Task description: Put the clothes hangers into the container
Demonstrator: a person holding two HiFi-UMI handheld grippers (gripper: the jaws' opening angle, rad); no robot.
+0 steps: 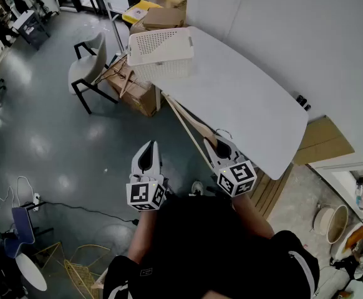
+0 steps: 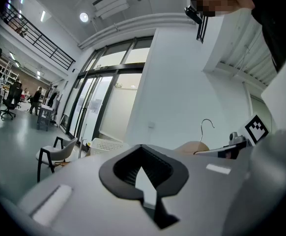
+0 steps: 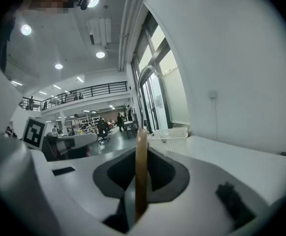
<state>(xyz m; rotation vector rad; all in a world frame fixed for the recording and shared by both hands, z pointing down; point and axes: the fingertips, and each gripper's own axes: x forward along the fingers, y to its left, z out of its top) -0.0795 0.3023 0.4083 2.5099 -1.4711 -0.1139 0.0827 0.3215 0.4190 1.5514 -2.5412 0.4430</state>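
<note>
A white slotted basket (image 1: pixel 161 45) stands at the far left end of the white table (image 1: pixel 250 104). My right gripper (image 1: pixel 216 143) is shut on a wooden clothes hanger (image 1: pixel 186 124), held off the table's near edge. The hanger's long arm points toward the basket and its metal hook sits by the jaws. In the right gripper view the wooden hanger (image 3: pixel 141 166) stands edge-on between the jaws, with the basket (image 3: pixel 170 133) beyond. My left gripper (image 1: pixel 150 146) hangs over the floor to the left, shut and empty. The left gripper view shows the hanger (image 2: pixel 194 146) and the basket (image 2: pixel 105 144).
A grey chair (image 1: pixel 87 67) and cardboard boxes (image 1: pixel 138 91) stand left of the table, under the basket's end. More boxes (image 1: pixel 163 16) lie behind it. Wooden boards (image 1: pixel 322 143) lean at the table's right end. Cables and yellow wire frames (image 1: pixel 75 260) lie on the floor.
</note>
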